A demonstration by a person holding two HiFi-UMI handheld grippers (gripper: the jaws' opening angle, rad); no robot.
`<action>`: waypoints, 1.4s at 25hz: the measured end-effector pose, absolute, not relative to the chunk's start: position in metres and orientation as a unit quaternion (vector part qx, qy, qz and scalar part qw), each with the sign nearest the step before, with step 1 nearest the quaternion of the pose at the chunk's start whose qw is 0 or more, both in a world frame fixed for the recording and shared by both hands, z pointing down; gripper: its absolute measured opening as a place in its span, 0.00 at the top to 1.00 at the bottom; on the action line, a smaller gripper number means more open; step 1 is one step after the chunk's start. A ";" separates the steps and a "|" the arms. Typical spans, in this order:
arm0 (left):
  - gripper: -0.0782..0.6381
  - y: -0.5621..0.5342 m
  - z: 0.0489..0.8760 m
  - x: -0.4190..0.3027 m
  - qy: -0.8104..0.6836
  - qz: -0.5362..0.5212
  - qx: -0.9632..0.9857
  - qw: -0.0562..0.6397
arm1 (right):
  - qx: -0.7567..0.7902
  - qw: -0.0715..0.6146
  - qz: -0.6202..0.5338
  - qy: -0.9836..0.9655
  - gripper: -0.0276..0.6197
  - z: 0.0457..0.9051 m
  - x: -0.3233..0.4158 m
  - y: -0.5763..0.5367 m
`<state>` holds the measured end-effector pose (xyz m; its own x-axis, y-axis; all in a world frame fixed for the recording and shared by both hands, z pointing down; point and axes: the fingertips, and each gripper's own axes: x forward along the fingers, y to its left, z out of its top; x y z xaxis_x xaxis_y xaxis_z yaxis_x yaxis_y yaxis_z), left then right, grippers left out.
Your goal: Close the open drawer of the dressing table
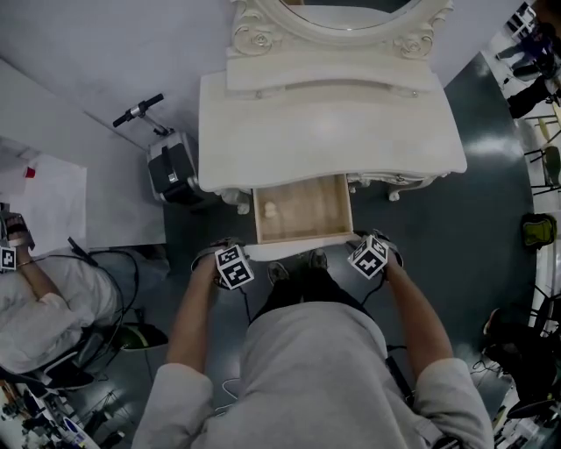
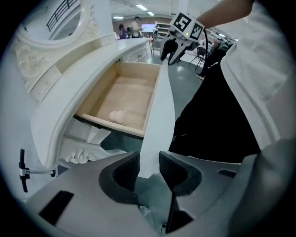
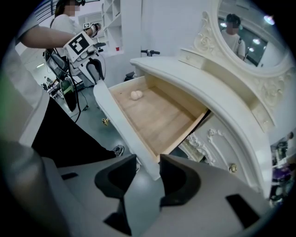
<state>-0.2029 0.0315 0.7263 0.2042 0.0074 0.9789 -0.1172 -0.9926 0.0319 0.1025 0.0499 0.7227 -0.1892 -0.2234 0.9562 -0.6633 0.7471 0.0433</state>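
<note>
Dressing table [image 1: 333,123] stands against the far wall, mirror [image 1: 346,13] at its back edge. Centre drawer [image 1: 302,209] is pulled out toward the near side, its pale wood floor exposed. One small pale lump [image 1: 270,210] lies in the drawer's far left corner; I cannot tell what it is. White drawer front [image 1: 302,252] faces the operator, who stands just near of it. Left gripper [image 2: 149,170] points steeply down at the left end of the drawer front. Its jaws are spread and straddle the panel's end edge, pads close on both faces, no clear squeeze seen. Right gripper [image 3: 148,173] points steeply down at the right end. Its jaws are also spread, with the panel's corner between them and a visible gap on the outer side. Both grippers sit level with each other, one at each end of the front. A black case [image 1: 173,167] stands on the dark floor [image 1: 491,219] beside the desk's left end. Another person [image 1: 44,307] is at the near left.
</note>
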 end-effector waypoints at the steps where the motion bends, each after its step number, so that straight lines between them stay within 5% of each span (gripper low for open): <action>1: 0.70 0.032 0.726 -0.203 -0.024 0.631 0.774 0.053 | 0.298 0.563 0.196 -0.746 0.70 0.722 0.102 0.050; 9: 0.70 0.033 0.728 -0.201 0.028 0.623 0.772 0.120 | 0.310 0.561 0.196 -0.742 0.70 0.722 0.102 0.053; 35: 0.67 0.031 0.741 -0.226 -0.055 0.589 0.806 -0.020 | 0.344 0.574 0.193 -0.718 0.70 0.724 0.101 0.049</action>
<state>-0.2260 0.0306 0.7409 0.2991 -0.1120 0.9476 -0.0640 -0.9932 -0.0971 0.1008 0.0492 0.7236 -0.1050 -0.2734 0.9562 -0.7155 0.6885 0.1183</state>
